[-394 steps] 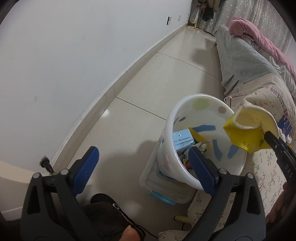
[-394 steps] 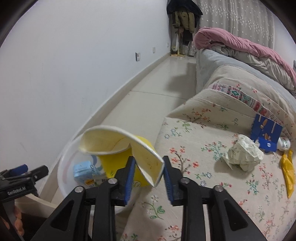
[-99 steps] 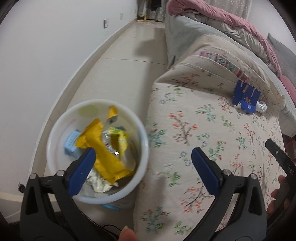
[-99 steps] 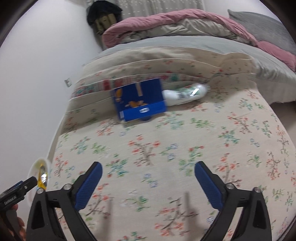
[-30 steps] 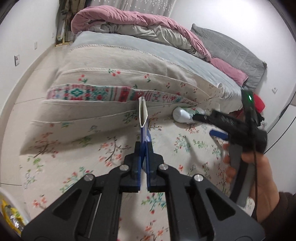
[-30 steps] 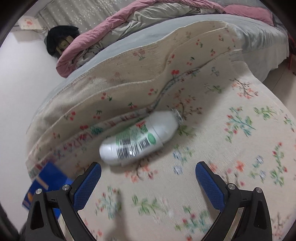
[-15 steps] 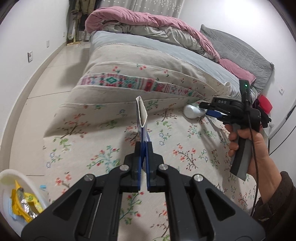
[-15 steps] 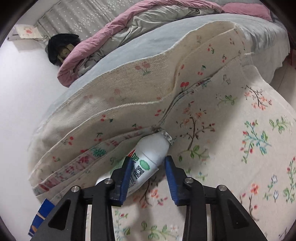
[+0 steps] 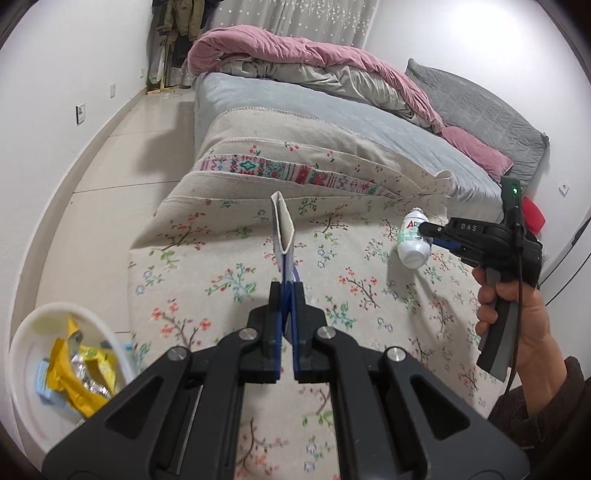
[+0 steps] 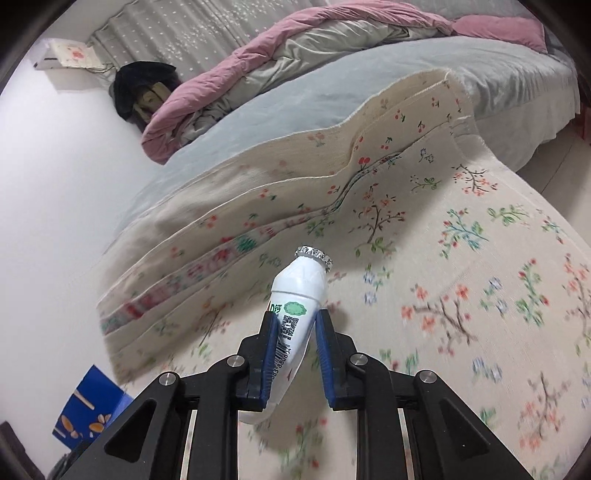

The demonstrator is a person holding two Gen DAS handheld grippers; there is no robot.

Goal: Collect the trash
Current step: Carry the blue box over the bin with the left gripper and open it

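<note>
My left gripper (image 9: 287, 291) is shut on a flattened blue carton (image 9: 283, 229) and holds it edge-on above the floral bedspread (image 9: 229, 258). The carton also shows at the lower left of the right wrist view (image 10: 88, 413). My right gripper (image 10: 294, 334) is shut on a white plastic bottle (image 10: 297, 306) with a foil top, lifted off the bedspread (image 10: 461, 295). In the left wrist view the bottle (image 9: 413, 240) hangs from the right gripper (image 9: 428, 234) at the right. The white trash bin (image 9: 26, 339), with yellow wrappers (image 9: 77, 369) inside, stands at the lower left.
A pink and grey duvet (image 9: 314, 62) lies piled at the head of the bed, with a grey pillow (image 9: 480, 107) to its right. Tiled floor (image 9: 122, 147) runs along the white wall left of the bed. Clothes hang in the far corner (image 9: 177, 22).
My right gripper has lifted the bottle off the bedspread and drawn back. My left gripper has pulled back with the carton, so more of the bin shows at lower left.
</note>
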